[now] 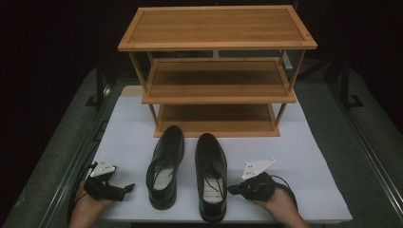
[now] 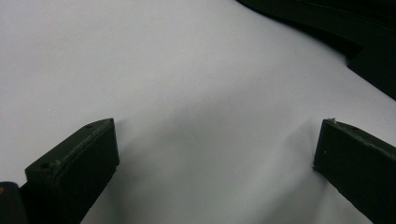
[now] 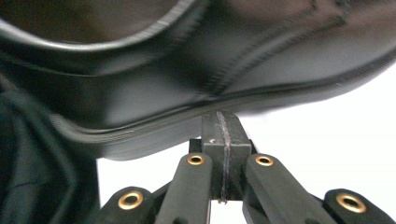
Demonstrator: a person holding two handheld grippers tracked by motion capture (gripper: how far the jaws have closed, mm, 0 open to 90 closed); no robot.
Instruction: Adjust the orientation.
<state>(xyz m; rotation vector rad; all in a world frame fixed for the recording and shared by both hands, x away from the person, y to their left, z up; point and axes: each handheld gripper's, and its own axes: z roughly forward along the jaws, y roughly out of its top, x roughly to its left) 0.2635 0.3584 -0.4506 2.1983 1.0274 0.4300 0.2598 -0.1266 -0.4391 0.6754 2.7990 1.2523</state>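
Two black leather lace-up shoes stand side by side on the white mat, toes toward the rack: the left shoe [image 1: 165, 168] and the right shoe [image 1: 211, 175]. My left gripper [image 1: 126, 189] rests low on the mat to the left of the left shoe. Its jaws are wide open over bare mat in the left gripper view [image 2: 215, 128], with a dark edge of the left shoe [image 2: 359, 37] at the top right. My right gripper [image 1: 231, 189] lies just right of the right shoe's heel. It is shut [image 3: 223, 122] with nothing between the jaws, its tip against the side of the right shoe [image 3: 233, 60].
A three-tier bamboo shoe rack [image 1: 217, 95] stands at the back of the white mat [image 1: 128, 128], all shelves bare. Dark metal rails [image 1: 366, 137] run along both sides of the table. A cable [image 1: 78, 183] trails from the left gripper.
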